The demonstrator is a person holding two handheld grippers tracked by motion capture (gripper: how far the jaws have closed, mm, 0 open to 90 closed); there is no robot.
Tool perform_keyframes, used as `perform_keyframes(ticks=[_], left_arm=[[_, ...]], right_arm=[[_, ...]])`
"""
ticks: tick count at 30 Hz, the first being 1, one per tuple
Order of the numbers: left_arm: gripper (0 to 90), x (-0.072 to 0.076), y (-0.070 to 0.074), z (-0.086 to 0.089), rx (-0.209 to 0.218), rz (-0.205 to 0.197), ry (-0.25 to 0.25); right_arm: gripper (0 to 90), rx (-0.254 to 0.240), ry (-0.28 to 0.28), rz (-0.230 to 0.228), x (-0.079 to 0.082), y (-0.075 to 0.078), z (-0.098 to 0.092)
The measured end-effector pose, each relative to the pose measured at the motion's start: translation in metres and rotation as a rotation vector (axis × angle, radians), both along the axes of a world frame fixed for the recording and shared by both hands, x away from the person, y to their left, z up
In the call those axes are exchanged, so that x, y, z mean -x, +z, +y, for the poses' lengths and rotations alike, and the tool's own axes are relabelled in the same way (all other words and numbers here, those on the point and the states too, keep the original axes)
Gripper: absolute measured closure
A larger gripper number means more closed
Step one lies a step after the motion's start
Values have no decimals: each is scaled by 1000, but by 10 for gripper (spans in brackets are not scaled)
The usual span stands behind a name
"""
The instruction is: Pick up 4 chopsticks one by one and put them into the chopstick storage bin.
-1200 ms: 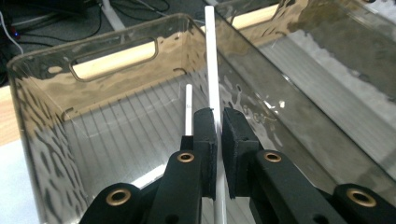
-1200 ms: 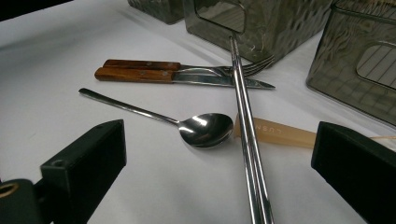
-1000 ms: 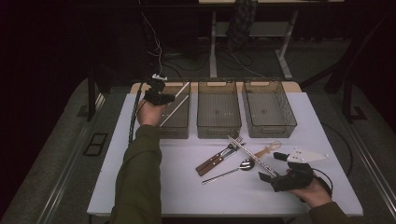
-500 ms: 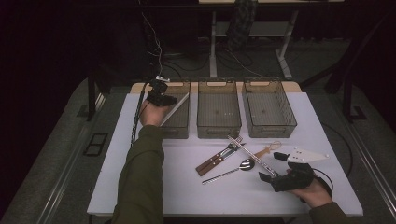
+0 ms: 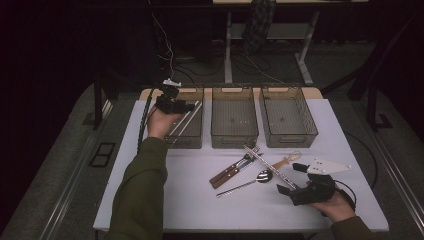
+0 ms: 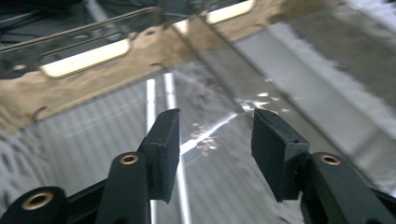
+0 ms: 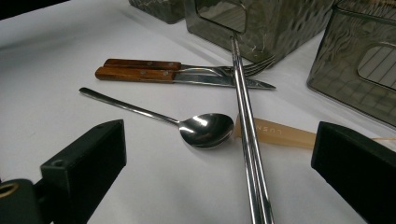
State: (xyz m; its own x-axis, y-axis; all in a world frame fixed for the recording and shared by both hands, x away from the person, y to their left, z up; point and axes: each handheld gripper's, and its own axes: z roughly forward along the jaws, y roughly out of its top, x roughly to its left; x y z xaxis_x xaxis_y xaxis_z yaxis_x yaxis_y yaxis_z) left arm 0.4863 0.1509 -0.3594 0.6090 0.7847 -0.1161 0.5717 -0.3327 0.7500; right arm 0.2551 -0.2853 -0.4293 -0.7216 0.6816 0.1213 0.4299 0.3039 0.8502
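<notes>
Hovering our left gripper over the leftmost smoky translucent plastic bin, jaws just been opening, now parted with nothing between the pads. Under them, inside that bin, we see the pair of slim polished steel chopsticks: two thin straight rods, side by side, lying diagonally with upper ends propped on the bin's far rim. In the left gripper view the chopsticks read as two pale parallel lines on the bin floor, running past the left pad.

Right gripper rests on the white tabletop, in front of and well right of that bin, jaws wide apart, gripping nothing. Ahead of it: second pair of steel chopsticks, steel spoon, wooden-handled knife and fork side by side, and a flat pale wooden piece under the chopsticks.

Writing: that wooden piece carries printed capitals, seen upside down; we make out "LUSN", rest hidden by the chopsticks. No other legible marks.
</notes>
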Motion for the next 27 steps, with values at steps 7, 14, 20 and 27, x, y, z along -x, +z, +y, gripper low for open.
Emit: perform_keyframes(ticks=[7,14,20,27], left_arm=[[457,21,15,0,24,-13,-77],[410,42,22,-2,33,-34,-126],[382,64,17,-2,47,-44,-163],[362,93,9,-5,73,-73,-208]], right_arm=[[27,4,1,3,0,0,0],[27,6,-1,3,0,-1,0],[27,9,-1,3,0,-1,0],[27,10,-3,4,0,-1,1]])
